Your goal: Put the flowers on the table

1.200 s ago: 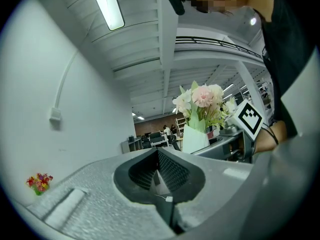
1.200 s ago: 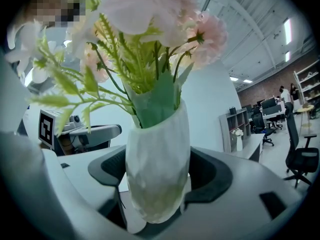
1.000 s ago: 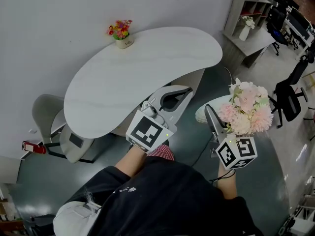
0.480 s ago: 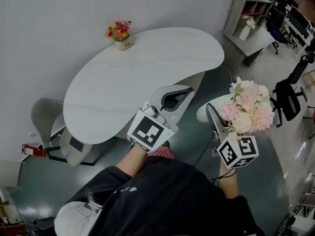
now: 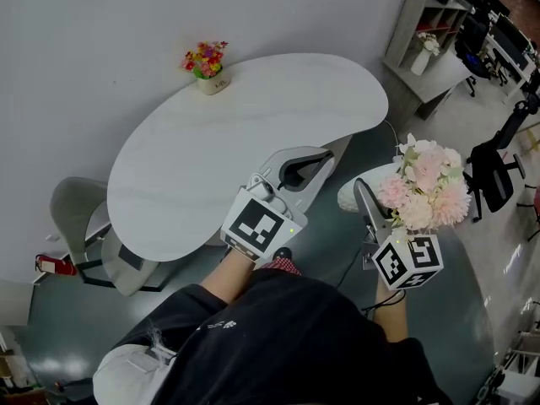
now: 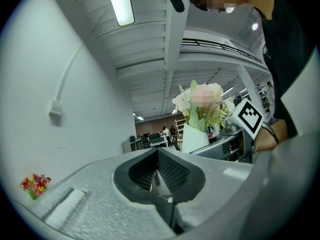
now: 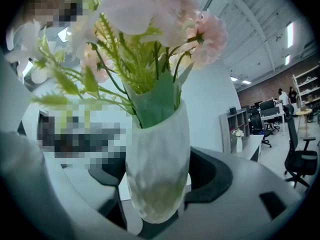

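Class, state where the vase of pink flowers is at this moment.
The vase of pink flowers is at the head view's right, held in the right hand-held gripper, right of the white table.

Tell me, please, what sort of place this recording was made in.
Most likely an open-plan office: black swivel chairs, a row of desks in the far corner, and a grey shelf unit.

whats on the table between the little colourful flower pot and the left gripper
Nothing. In the head view the white table top is bare from the small flower pot to the left gripper near its front edge.
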{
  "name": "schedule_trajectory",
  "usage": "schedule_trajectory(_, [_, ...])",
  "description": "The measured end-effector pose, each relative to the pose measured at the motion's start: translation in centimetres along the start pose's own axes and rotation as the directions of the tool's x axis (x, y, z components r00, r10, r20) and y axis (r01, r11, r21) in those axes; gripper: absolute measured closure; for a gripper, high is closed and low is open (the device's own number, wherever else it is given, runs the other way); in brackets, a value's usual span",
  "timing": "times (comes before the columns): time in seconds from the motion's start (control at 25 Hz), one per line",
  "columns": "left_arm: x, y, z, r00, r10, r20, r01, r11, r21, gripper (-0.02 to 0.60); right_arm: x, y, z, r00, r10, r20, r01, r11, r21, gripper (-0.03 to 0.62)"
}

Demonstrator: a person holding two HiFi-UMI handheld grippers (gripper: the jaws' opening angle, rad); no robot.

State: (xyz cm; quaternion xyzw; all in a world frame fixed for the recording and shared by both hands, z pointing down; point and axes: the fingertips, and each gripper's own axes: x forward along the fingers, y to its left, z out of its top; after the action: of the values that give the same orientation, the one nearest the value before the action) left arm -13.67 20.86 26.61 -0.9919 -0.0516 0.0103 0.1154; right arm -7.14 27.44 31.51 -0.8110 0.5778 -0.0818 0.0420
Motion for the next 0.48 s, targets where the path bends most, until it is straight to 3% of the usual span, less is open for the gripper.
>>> schedule_trajectory(0.48, [0.3, 9.5, -3.0, 1.000, -0.018, -0.002, 0.018, 0.998, -0.055, 0.583, 9.1, 1.4, 0.0, 0.998, -0.047, -0.052, 0.048, 0.999, 0.010, 0.230])
